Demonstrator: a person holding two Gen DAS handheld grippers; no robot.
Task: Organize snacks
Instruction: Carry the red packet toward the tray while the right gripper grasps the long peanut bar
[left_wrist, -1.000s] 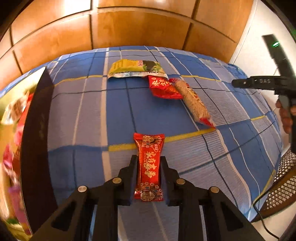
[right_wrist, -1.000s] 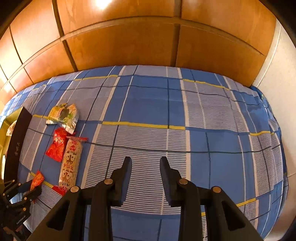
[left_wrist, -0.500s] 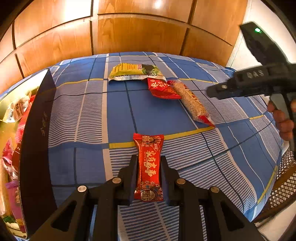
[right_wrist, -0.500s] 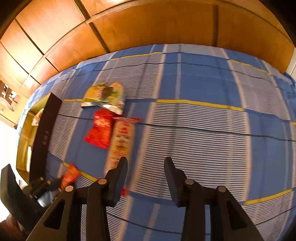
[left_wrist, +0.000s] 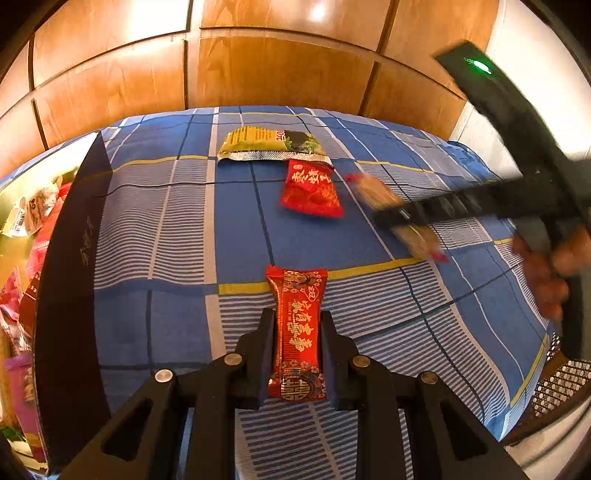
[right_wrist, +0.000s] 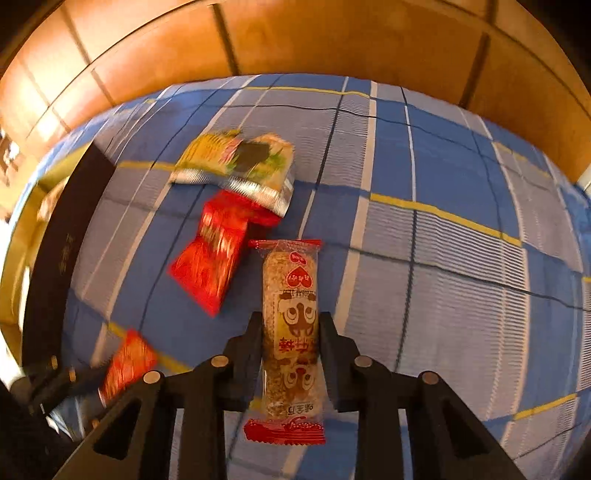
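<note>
My left gripper (left_wrist: 297, 325) is shut on a long red snack bar (left_wrist: 297, 328) and holds it over the blue plaid cloth. My right gripper (right_wrist: 290, 328) has its fingers around a long beige rice-cracker bar with red ends (right_wrist: 290, 314); the jaws stand close on its sides, and I cannot tell whether they grip it. In the left wrist view the right gripper (left_wrist: 384, 221) shows blurred over that bar (left_wrist: 376, 190). A small red packet (left_wrist: 310, 188) and a green-yellow packet (left_wrist: 269, 144) lie further back; both also show in the right wrist view, the red packet (right_wrist: 210, 258) and the green-yellow packet (right_wrist: 236, 158).
A dark box lid (left_wrist: 70, 258) stands along the left edge, with a yellow box of several snacks (left_wrist: 22, 229) behind it. Wooden panels (left_wrist: 258, 62) back the bed. A perforated metal basket (left_wrist: 561, 380) sits off the right corner.
My right gripper has swung left and down over the rice-cracker bar, and its fingers now straddle it. My left gripper has kept the red bar and barely moved.
</note>
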